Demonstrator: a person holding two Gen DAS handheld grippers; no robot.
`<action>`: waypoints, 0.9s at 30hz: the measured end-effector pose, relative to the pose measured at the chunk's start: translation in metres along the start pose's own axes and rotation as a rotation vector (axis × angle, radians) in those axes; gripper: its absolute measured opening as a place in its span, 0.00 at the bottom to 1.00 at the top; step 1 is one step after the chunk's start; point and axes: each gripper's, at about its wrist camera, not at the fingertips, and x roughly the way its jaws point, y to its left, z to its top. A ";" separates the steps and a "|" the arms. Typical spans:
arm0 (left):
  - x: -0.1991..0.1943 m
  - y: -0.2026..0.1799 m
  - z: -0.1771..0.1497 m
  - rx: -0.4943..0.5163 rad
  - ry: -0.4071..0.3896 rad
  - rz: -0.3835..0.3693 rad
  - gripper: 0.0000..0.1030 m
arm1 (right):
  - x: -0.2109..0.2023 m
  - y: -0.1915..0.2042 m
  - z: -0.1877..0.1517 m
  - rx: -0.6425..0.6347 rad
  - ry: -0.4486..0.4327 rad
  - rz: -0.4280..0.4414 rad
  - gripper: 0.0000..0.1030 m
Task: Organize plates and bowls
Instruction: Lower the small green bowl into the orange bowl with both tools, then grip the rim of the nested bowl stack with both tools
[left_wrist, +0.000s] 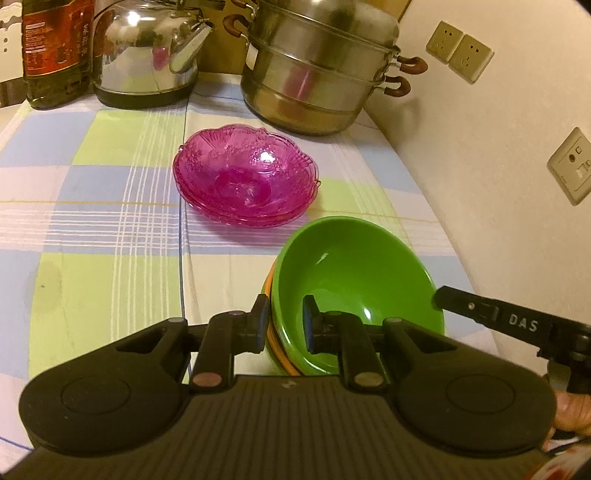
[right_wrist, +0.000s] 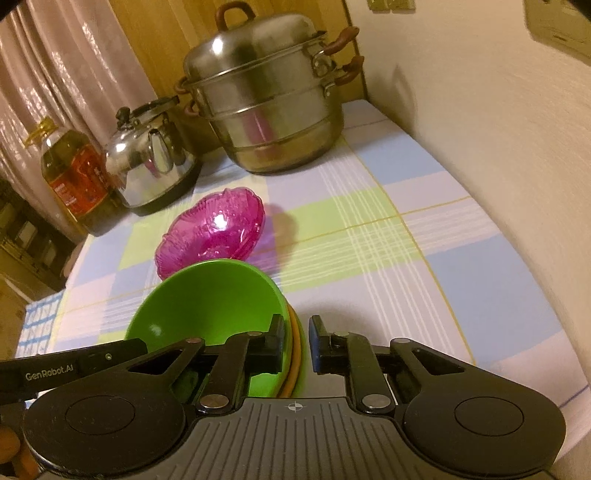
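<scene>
A stack of green and orange bowls (left_wrist: 354, 273) sits near the right edge of the checked cloth, also in the right wrist view (right_wrist: 207, 295). My left gripper (left_wrist: 285, 325) straddles the stack's near-left rim, one finger inside and one outside, the jaws close to it. My right gripper (right_wrist: 295, 343) straddles the stack's right rim, with a gap left at its outer finger. A stack of pink glass bowls (left_wrist: 247, 177) sits further back, also in the right wrist view (right_wrist: 214, 229). Whether either gripper clamps the rim is unclear.
A steel steamer pot (left_wrist: 317, 74) and a steel kettle (left_wrist: 147, 55) stand at the back, with an oil bottle (left_wrist: 55, 48) on the left. The wall with sockets (left_wrist: 460, 51) runs close along the right. The checked cloth (left_wrist: 92, 229) covers the table.
</scene>
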 end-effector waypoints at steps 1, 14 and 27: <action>-0.003 0.000 -0.002 -0.008 -0.004 -0.003 0.15 | -0.004 -0.001 -0.002 0.009 -0.006 0.002 0.15; -0.046 -0.003 -0.036 -0.056 -0.052 -0.020 0.15 | -0.038 0.015 -0.037 0.017 0.022 0.008 0.17; -0.067 0.001 -0.061 -0.079 -0.058 0.005 0.21 | -0.056 0.024 -0.052 0.009 0.050 -0.008 0.38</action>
